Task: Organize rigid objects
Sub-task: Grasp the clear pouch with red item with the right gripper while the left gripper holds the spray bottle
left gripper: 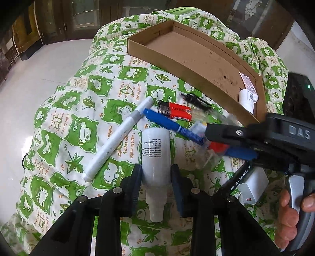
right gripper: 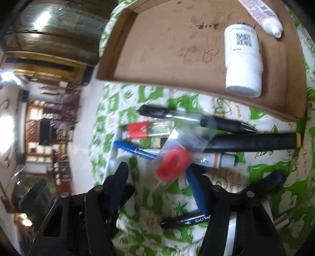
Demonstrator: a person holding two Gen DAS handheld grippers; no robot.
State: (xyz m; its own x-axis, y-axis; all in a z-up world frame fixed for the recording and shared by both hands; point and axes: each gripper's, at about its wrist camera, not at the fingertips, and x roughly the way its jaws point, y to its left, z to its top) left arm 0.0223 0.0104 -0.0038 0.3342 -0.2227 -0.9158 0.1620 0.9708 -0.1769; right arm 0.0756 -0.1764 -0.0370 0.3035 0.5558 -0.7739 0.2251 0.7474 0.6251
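In the left wrist view my left gripper (left gripper: 156, 169) is shut on a white spray bottle (left gripper: 155, 145) that lies on the green-patterned cloth (left gripper: 78, 122), nozzle toward the camera. My right gripper (right gripper: 157, 177) stands open over the pile of pens. A clear bag with a red part (right gripper: 172, 165) sits at its fingertips, untouched by the pads. From the left wrist view the right gripper (left gripper: 216, 143) reaches in from the right, the red part between its fingers. The cardboard tray (right gripper: 157, 49) holds a white pill bottle (right gripper: 243, 59) and a tube (right gripper: 265, 17).
A white marker (left gripper: 118, 137), a red lighter (left gripper: 177, 112) and a blue pen (left gripper: 167, 124) lie loose. Black pens (right gripper: 226, 123), a black marker (right gripper: 252, 141) and a white charger (left gripper: 254, 187) lie nearby. A hand (left gripper: 289, 212) holds the right gripper. The cloth drops to pale floor (left gripper: 39, 69) on the left.
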